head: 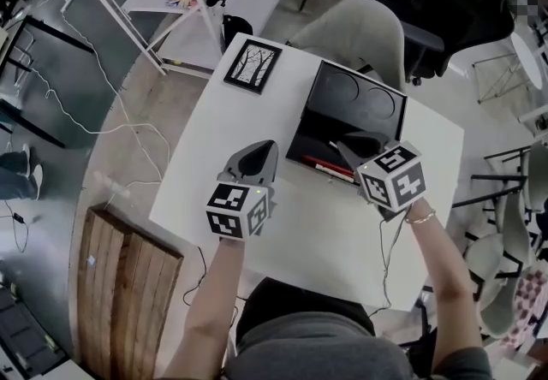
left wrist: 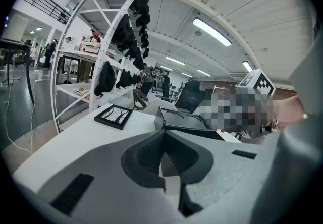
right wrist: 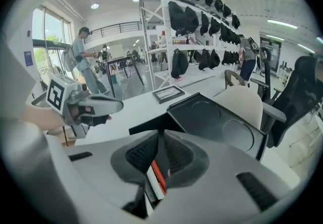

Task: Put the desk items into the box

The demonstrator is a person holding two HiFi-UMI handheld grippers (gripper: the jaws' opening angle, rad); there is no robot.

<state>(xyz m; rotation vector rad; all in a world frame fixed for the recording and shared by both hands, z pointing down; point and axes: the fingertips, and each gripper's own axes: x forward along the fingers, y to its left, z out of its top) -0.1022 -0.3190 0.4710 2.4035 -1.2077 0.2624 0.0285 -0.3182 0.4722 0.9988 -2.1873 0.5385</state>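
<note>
The right gripper [right wrist: 161, 137] has its jaws pressed together at the tips. In the slit behind them, low in the middle of its own view, we see a red and a white pen [right wrist: 155, 177]. From the head view we judge that these pens lie flat on the floor of the black box [head: 312, 137], right of centre in the frame, passing under the jaws rather than being pinched by them. We read that gripper as clenched and empty. It hangs over the box's near edge, probably because that is where the pens went in.

The left gripper [left wrist: 162, 134] is also clenched on nothing, and only white table [head: 317, 233] shows through the gap behind its tips. It hovers at the middle of the head view, just left of the box. It points up the frame toward the picture frame [head: 253, 66], so we take it to be lined up for that item.

The box's lid stands open on the far side, tilted back, which leaves the whole cavity free to load from the near side. The picture frame lies flat near the upper-left corner of the table, well apart from both grippers and not yet in the box. We judge it to be the item left to move. Since it lies flat, the jaws would have to open and catch an edge.
</note>
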